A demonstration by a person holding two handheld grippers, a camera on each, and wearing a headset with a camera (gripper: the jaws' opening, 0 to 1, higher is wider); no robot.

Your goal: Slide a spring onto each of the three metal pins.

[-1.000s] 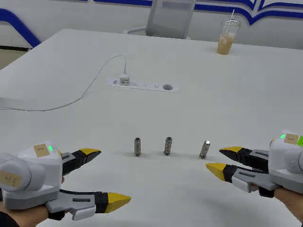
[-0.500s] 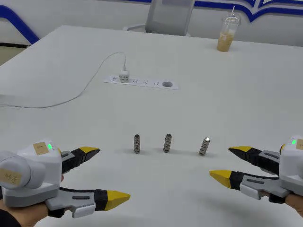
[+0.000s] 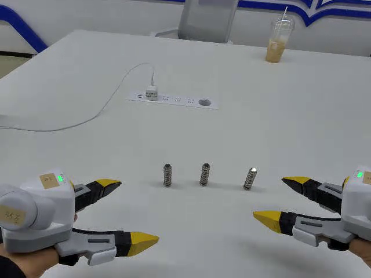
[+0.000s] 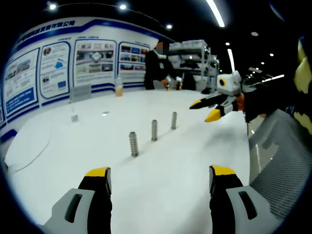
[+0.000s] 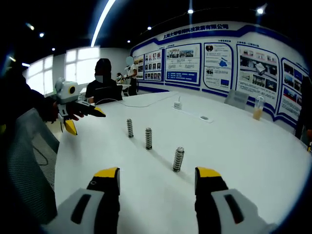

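Currently both grippers hover low over the white table point(image 3: 301, 116), nothing held in either. Positions are logged against the power strip point(image 3: 174, 102).

- Pins: three upright metal pins stand in a row on the person's side of the power strip, well apart from it and roughly parallel to it.
  - Left pin point(image 3: 167, 175): coil spring around it.
  - Middle pin point(image 3: 204, 174): coil spring around it, nearly in line with the strip's right end.
  - Right pin point(image 3: 250, 179): spring around it, a shiny rounded tip showing at the top, out past the strip's right end.
- Left gripper point(image 3: 138, 210): jaws spread wide, empty. It is nearer the person than the pin row and left of the strip, apart from the left pin.
- Right gripper point(image 3: 269, 197): jaws spread, empty. It is nearer the person than the pin row and right of the strip, close to the right pin but not touching it.
- Each gripper view looks along the row of pins, with the opposite gripper at the far end.
- A white plug point(image 3: 152, 92) sits in the strip's left end, and its cable point(image 3: 98, 119) trails off to the left.
- A drink cup point(image 3: 277, 43) stands beyond the strip, to the right.
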